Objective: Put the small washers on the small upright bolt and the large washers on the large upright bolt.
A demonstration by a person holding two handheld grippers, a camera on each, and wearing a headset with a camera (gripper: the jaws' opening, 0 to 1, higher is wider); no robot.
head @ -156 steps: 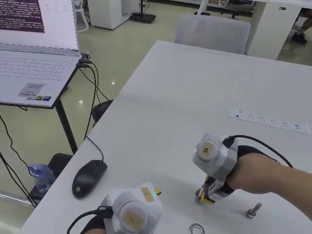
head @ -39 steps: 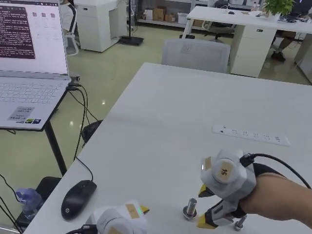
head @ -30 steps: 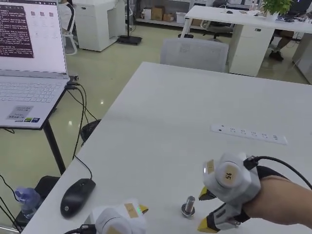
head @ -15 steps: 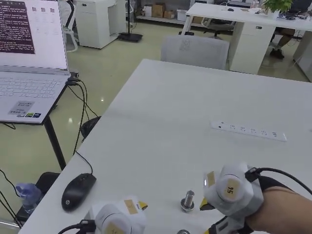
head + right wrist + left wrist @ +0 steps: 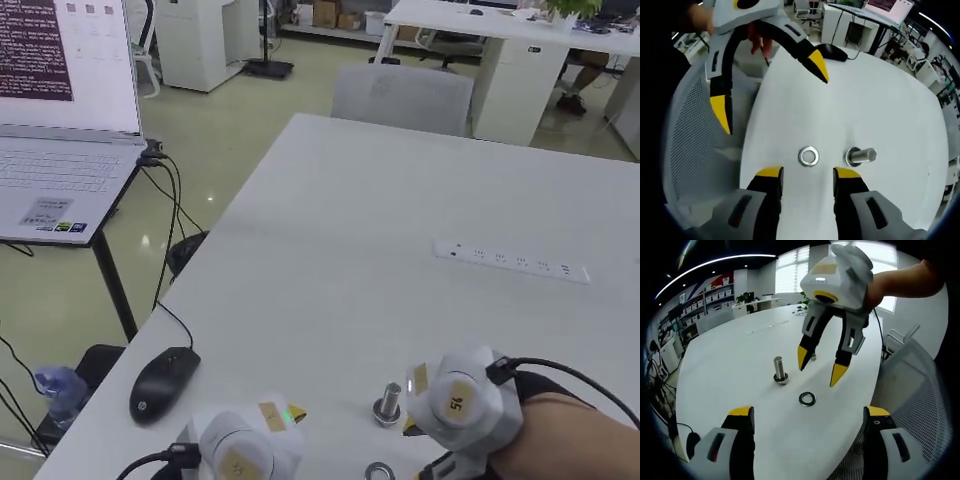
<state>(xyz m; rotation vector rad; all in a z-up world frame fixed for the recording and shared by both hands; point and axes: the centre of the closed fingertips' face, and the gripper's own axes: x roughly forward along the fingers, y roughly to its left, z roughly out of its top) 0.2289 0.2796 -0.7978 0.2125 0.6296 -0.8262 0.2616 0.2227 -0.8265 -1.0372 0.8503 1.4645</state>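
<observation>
R gripper [image 5: 808, 175] jaws apart above washer [image 5: 808, 156], bolt [image 5: 862, 156] beside.

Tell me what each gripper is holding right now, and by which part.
Nothing is held. The left gripper and the right gripper both have jaws apart and empty; the washer lies flat on the table beside the upright bolt.

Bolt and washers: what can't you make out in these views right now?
Left gripper view: a small item behind the right gripper, too small to identify.
Head view: that gripper's housing hides its jaws; the washer is cut by the bottom edge.
Bolt base: any stacked washers too small to count.
</observation>
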